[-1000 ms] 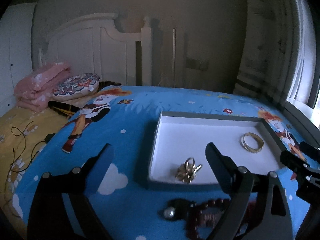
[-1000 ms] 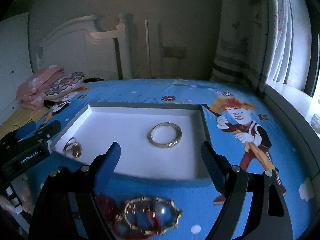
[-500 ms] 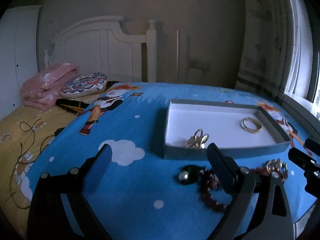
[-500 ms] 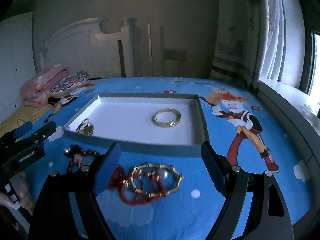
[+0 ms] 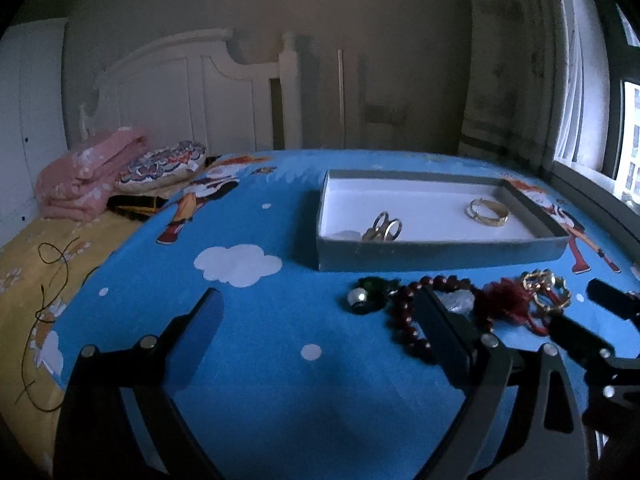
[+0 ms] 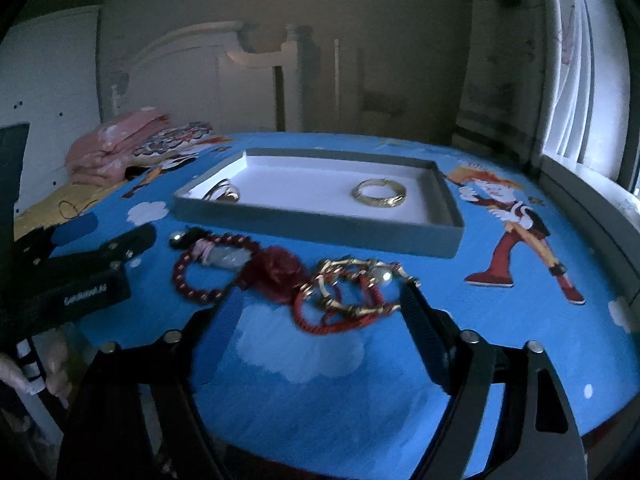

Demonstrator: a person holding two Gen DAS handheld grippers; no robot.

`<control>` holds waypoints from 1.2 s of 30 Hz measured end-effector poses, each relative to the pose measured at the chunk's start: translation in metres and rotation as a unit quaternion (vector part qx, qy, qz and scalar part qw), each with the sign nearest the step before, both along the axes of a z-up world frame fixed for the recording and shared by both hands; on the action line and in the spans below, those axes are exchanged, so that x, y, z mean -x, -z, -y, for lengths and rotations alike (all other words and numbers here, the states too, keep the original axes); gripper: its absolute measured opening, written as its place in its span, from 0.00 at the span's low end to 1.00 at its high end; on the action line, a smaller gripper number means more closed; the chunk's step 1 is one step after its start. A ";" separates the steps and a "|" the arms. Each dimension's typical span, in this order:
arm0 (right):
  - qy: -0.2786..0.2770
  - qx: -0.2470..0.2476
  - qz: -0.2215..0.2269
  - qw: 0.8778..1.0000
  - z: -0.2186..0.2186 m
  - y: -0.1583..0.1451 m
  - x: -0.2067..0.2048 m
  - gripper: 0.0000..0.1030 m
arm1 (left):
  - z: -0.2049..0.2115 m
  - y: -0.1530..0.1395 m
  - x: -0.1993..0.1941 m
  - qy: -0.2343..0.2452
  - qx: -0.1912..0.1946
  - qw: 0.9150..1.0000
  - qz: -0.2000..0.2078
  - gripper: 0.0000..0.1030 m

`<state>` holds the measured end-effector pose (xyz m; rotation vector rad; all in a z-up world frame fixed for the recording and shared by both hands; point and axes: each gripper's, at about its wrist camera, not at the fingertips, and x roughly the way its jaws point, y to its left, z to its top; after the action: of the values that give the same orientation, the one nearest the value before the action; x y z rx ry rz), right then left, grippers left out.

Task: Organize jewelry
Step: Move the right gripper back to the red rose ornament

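A shallow grey tray (image 5: 440,254) (image 6: 320,226) with a white floor lies on the blue cartoon bedsheet. It holds a gold bangle (image 5: 488,212) (image 6: 379,194) and a cluster of gold rings (image 5: 384,230) (image 6: 228,192). In front of the tray lie a dark red bead bracelet (image 5: 408,320) (image 6: 192,276), a red tassel (image 6: 276,272) and a gold link bracelet (image 5: 546,290) (image 6: 352,288) tangled with red cord. My left gripper (image 5: 320,312) is open over bare sheet, and its right finger covers part of the beads. My right gripper (image 6: 320,308) is closing, with the gold link bracelet just beyond its tips, untouched.
A folded pink blanket (image 5: 88,176) and a patterned cushion (image 5: 160,164) sit at the far left by the white headboard (image 5: 192,92). A thin black cord (image 5: 44,280) trails over the yellow sheet at left. A window sill (image 6: 588,200) borders the bed on the right.
Both grippers have drawn back from the tray toward the bed's near edge and lower. The loose jewelry, earlier under the fingers, now lies ahead of the tips.
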<state>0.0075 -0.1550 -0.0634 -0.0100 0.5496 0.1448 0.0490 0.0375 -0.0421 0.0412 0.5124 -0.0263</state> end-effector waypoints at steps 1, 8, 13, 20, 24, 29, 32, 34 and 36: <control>-0.002 0.001 0.002 1.000 -0.001 0.000 0.001 0.66 | 0.002 0.000 0.001 0.005 0.000 1.000 0.001 0.91; -0.018 -0.007 -0.002 1.000 -0.013 0.003 -0.013 0.53 | 0.006 0.004 -0.003 0.004 -0.011 1.000 0.000 0.91; -0.009 0.001 -0.009 1.000 -0.018 0.006 -0.024 0.53 | 0.002 0.008 -0.003 -0.002 0.002 1.000 0.002 0.91; 0.003 -0.012 -0.020 1.000 -0.017 0.010 -0.036 0.53 | -0.006 0.012 -0.008 -0.018 0.011 1.000 0.000 0.91; -0.007 0.001 -0.006 1.000 -0.023 0.007 -0.041 0.53 | -0.006 0.013 -0.009 -0.018 0.011 1.000 0.008 0.91; -0.012 -0.014 -0.024 1.000 -0.024 0.009 -0.054 0.53 | -0.001 0.015 0.000 -0.009 -0.001 1.000 0.012 0.91; -0.023 0.002 -0.022 1.000 -0.029 0.011 -0.050 0.52 | -0.003 0.011 0.003 -0.015 0.004 1.000 0.022 0.91; -0.029 0.003 -0.023 0.999 -0.030 0.012 -0.047 0.48 | -0.003 0.009 0.003 -0.017 0.002 1.000 0.027 0.92; -0.039 -0.002 -0.017 0.999 -0.029 0.010 -0.043 0.35 | -0.002 0.009 0.003 -0.014 0.002 1.000 0.024 0.92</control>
<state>0.0501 -0.1255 -0.0738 -0.0248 0.5825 0.2225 0.0457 0.0391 -0.0508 0.0297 0.4644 0.0012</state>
